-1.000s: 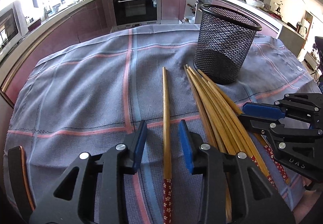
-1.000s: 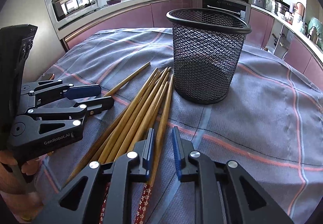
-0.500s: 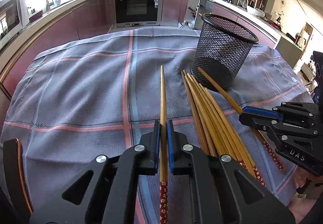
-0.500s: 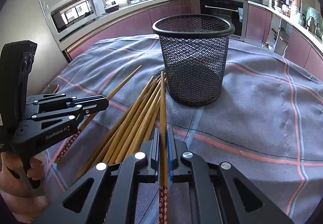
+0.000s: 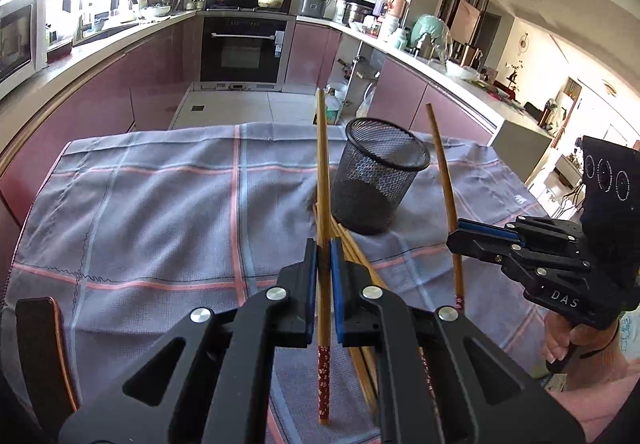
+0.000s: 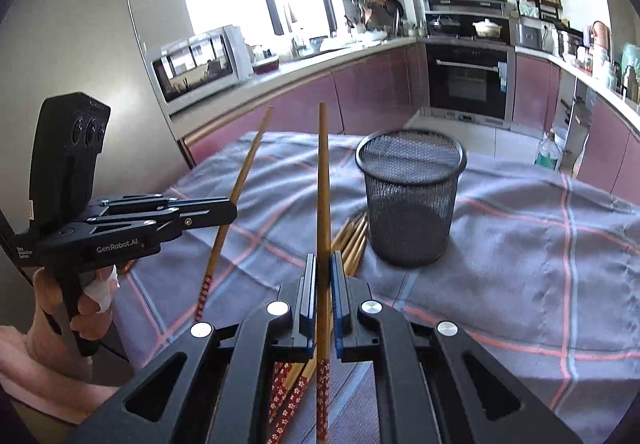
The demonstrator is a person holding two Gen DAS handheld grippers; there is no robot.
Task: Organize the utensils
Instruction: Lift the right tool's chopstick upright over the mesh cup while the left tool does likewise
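Observation:
My left gripper is shut on one wooden chopstick with a red flowered end, held up off the cloth, tip pointing away. My right gripper is shut on another chopstick, also lifted. Each gripper shows in the other's view: the right gripper with its chopstick, the left gripper with its chopstick. The black mesh cup stands upright and empty on the cloth, also in the right wrist view. Several chopsticks lie in a bundle beside the cup.
A grey-blue checked cloth covers the table. Kitchen counters, an oven and a microwave stand beyond the table's far edge. A dark curved object sits at the left near edge.
Both grippers closed on one chopstick each and have lifted them off the cloth. The cup now looks farther away and lower in both views.

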